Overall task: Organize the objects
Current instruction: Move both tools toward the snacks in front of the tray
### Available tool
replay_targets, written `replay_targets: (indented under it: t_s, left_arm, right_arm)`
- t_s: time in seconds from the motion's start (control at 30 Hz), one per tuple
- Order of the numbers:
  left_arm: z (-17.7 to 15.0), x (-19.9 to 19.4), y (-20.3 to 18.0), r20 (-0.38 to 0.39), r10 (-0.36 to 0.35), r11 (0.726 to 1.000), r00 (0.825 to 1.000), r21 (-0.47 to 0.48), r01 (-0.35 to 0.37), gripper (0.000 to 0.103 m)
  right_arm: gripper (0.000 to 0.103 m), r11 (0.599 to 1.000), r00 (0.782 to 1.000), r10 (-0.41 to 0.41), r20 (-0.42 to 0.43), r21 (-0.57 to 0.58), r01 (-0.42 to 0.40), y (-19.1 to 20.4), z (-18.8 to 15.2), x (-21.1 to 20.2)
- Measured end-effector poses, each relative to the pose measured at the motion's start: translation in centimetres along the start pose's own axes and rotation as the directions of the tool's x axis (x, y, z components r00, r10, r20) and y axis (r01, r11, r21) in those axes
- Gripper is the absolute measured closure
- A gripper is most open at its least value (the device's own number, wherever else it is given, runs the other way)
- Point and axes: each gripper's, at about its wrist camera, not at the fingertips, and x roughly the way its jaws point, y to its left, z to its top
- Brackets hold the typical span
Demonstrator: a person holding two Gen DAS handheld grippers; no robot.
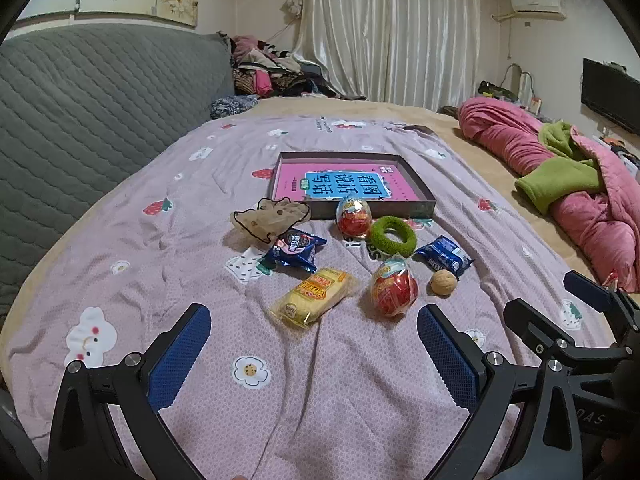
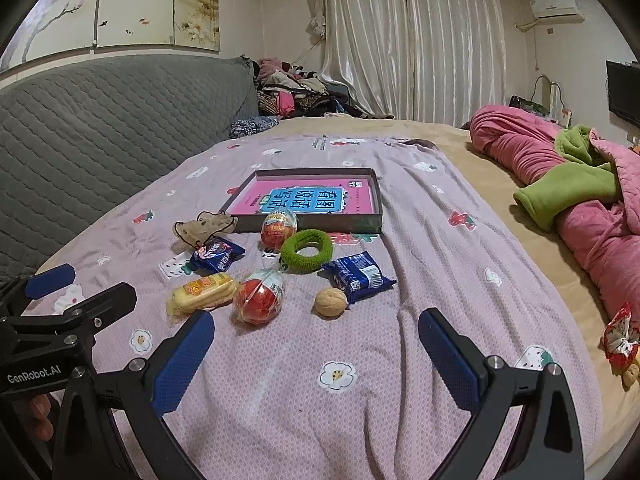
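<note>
A shallow dark box holding a pink book lies on the lilac bedspread. In front of it are scattered a beige scrunchie, two red toy eggs, a green ring, two blue snack packs, a yellow wrapped cake and a walnut. My left gripper stands open just short of the cake. My right gripper stands open near the walnut. Neither holds anything.
A grey quilted headboard rises on the left. A rolled pink and green quilt lies on the right. A red-wrapped candy sits by the bed's right edge. Piled clothes lie at the far end.
</note>
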Motion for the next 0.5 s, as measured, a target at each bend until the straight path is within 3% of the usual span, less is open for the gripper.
replay_targets:
  t_s: [0.5]
  left_arm:
    - [-0.08, 0.38, 0.33, -0.027, -0.018, 1.000, 0.999, -0.005, 0.018, 0.000]
  right_arm:
    - [0.000, 1.000, 1.000, 0.020, 0.013, -0.008, -0.020, 0.35, 0.17, -0.34]
